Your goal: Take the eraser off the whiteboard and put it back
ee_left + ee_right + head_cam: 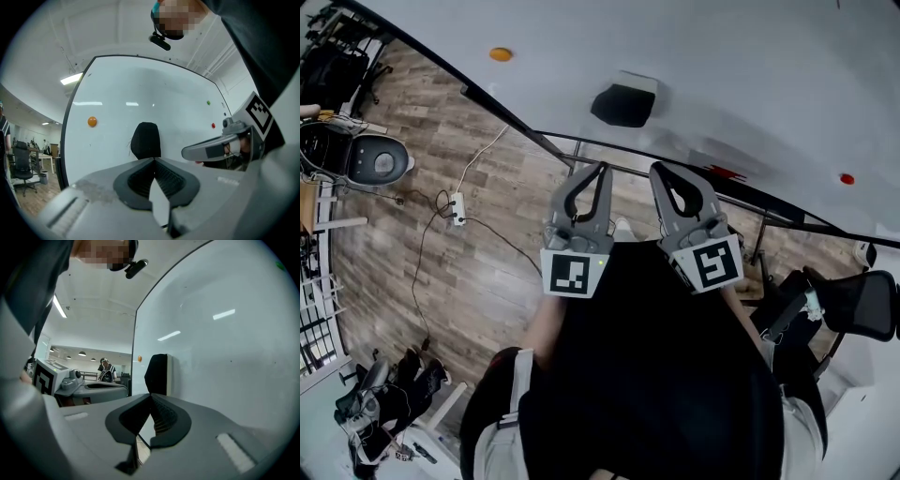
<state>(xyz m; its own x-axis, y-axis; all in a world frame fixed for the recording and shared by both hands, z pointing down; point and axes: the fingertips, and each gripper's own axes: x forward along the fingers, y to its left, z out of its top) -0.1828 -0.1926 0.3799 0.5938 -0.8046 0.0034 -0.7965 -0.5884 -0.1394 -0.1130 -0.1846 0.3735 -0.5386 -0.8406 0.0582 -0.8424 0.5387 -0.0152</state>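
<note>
Two grippers are up in front of the whiteboard point(769, 75), side by side and level, and neither one carries anything. The left gripper point(153, 160) has its jaws pressed tip to tip with nothing between them. The right gripper point(151, 395) matches it, jaws together and empty.

And the eraser point(623, 101)? It sits stuck flat on the board, dark side facing out, ahead of both noses and clear of them. From the left gripper view it stands straight over the closed tips, dead centre. From the right gripper view it shows edge-on, its pale backing against the board. An orange magnet point(500, 54) sits well off to the left and plays no part here.

So which step is this? With the eraser on the board and both grippers empty, it reads as the line-up before the take, though the same picture would fit a finished put-back; nothing here settles it.

If the take is coming, one gripper has to spread its jaws wide enough to span the eraser, and the left looks the better aimed. Then it moves forward until the pads flank the eraser's two long sides, closes firmly and pulls straight away from the board. For the return, the backing must meet the surface flat before the jaws let go.
</note>
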